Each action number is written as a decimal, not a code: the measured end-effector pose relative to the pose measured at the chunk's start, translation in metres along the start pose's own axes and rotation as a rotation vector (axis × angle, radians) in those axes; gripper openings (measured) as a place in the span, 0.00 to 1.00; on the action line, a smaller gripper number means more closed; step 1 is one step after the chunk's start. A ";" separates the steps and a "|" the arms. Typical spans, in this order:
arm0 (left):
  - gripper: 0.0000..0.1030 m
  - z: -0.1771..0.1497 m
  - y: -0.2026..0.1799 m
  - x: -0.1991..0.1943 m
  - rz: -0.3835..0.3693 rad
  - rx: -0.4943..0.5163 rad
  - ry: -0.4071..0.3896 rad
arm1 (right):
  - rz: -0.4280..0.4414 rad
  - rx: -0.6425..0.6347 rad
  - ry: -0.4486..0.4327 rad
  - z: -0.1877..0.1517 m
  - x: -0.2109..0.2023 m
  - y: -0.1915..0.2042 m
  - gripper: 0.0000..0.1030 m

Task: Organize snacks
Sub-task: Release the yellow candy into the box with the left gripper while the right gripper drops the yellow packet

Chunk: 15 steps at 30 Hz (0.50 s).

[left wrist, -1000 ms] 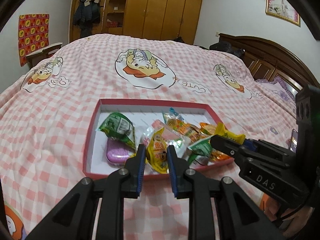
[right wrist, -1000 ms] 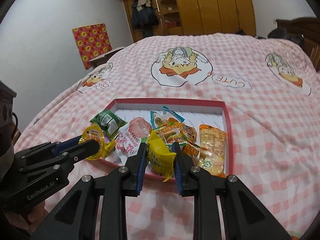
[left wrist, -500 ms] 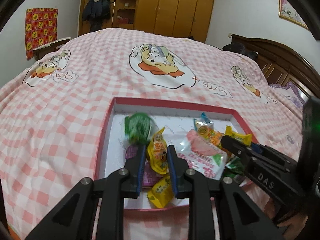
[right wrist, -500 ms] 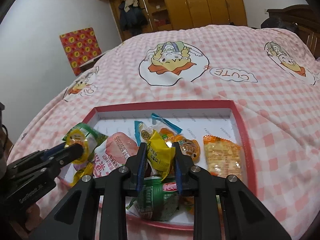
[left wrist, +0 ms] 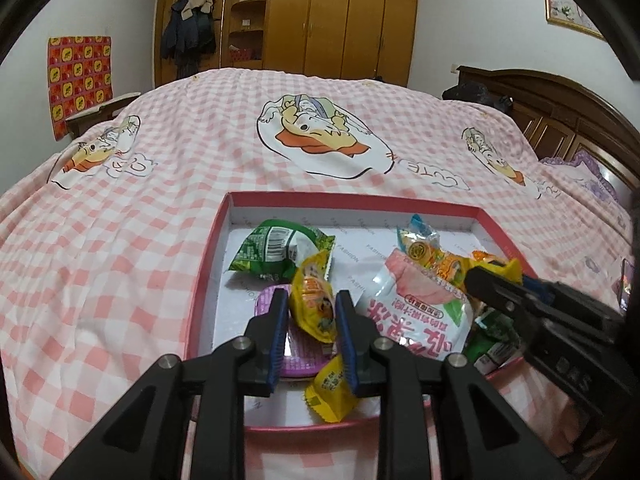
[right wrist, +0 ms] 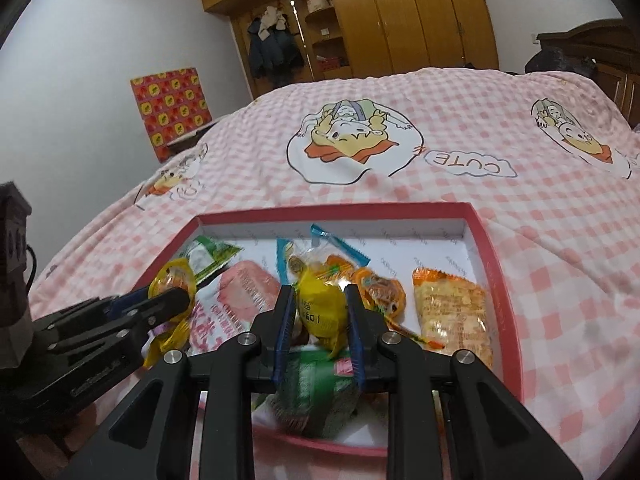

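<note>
Jaws of the left gripper [left wrist: 312, 328] are opening around a yellow packet [left wrist: 314, 306] now lowered over the tray [left wrist: 352, 200], so release looks near, while the right gripper [right wrist: 320, 316] clamps another yellow packet [right wrist: 320, 308] there

The shallow red-rimmed white cardboard tray [left wrist: 208, 280] on the pink checked bedspread [left wrist: 120, 240] was the landmark. Its far strip, along the back wall, lay bare, and so did its left margin beside the green foil packet [left wrist: 276, 250]. Its middle and near half were crowded: a white-and-pink pouch [left wrist: 416, 312], a purple oval tin [left wrist: 298, 356] and an orange crinkled packet [right wrist: 452, 312] at its right wall blocked any low pass. The left claw [left wrist: 312, 332], its jaws opening around a yellow wrapped sweet [left wrist: 314, 304], and the right claw [right wrist: 320, 320] both stood over its near edge, side by side. Outside the tray the bedspread was open all round.
</note>
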<state>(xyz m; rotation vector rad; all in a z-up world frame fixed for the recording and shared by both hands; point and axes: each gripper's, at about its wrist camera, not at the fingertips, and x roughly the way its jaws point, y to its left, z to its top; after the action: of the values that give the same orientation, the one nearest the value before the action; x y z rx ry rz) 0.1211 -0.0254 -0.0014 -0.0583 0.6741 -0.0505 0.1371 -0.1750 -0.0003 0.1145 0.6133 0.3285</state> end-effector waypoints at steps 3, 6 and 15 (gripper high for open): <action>0.41 -0.001 -0.003 -0.004 0.015 0.016 -0.016 | -0.006 -0.065 -0.020 -0.004 -0.008 0.014 0.26; 0.48 -0.002 -0.005 -0.009 0.020 0.029 -0.030 | -0.048 -0.100 -0.025 -0.008 -0.005 0.021 0.34; 0.71 -0.004 0.001 -0.011 0.064 0.003 -0.023 | -0.063 -0.092 -0.024 -0.009 -0.003 0.019 0.65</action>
<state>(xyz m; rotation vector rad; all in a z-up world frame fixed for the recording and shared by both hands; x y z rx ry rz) 0.1098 -0.0238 0.0028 -0.0346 0.6525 0.0106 0.1244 -0.1581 -0.0022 0.0109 0.5754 0.2937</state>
